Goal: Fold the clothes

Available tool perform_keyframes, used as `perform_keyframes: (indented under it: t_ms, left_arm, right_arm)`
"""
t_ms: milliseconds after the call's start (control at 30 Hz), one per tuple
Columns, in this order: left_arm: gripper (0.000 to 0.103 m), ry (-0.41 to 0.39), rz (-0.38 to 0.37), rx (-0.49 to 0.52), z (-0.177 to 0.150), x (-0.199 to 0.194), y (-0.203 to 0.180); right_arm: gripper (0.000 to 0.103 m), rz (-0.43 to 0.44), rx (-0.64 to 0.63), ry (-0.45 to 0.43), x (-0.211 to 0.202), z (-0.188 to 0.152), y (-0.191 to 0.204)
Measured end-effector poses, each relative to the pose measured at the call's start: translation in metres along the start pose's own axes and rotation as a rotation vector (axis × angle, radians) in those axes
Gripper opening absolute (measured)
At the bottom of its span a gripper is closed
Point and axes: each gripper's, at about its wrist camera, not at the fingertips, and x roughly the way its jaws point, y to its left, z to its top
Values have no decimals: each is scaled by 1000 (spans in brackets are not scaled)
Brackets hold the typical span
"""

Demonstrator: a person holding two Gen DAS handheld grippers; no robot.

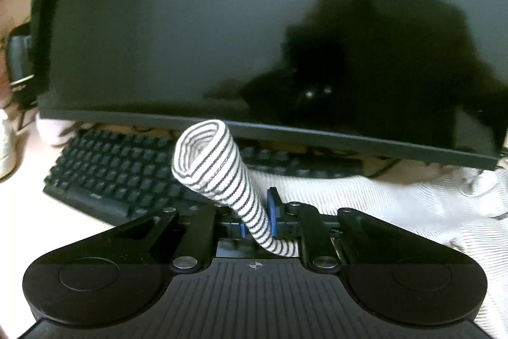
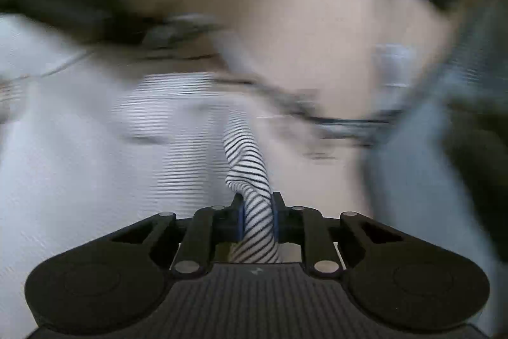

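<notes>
Striped white-and-black garment [image 1: 219,167] is pinched in both grippers: left gripper [image 1: 257,218] clamps a rolled sleeve before a dark monitor [image 1: 190,37] and keyboard [image 1: 120,177]; right gripper [image 2: 257,220] grips bunched fabric, surroundings blurred.

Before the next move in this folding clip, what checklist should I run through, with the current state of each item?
1. Left tongs hold the striped garment: ok, blue pads closed on a rolled end that sticks up.
2. Right tongs hold the striped cloth: ok, fabric pinched between the pads.
3. Rest of the garment lies flat: cannot tell; the right wrist view is motion-blurred.
4. Space ahead of the left tongs: not ok, the keyboard and monitor are close in front.
5. Cloth taut between both tongs: cannot tell.
</notes>
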Motion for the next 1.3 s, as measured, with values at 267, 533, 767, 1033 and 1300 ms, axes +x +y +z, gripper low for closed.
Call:
perform_keyframes:
  t_ms: [267, 533, 767, 1033, 1300]
  left_arm:
    - [59, 30, 93, -94, -3, -12, 12]
    - [70, 13, -40, -164, 1, -34, -25]
    - [91, 155, -510, 7, -28, -39, -146]
    - [95, 388, -621, 92, -89, -29, -182]
    - [89, 470, -677, 119, -104, -52, -152]
  right_arm:
    - [31, -275, 55, -57, 0, 3, -69]
    - [34, 96, 275, -35, -34, -17, -64]
    - [60, 494, 369, 85, -28, -36, -9]
    - [65, 527, 372, 119, -40, -65, -16]
    - [65, 591, 235, 121, -81, -92, -12]
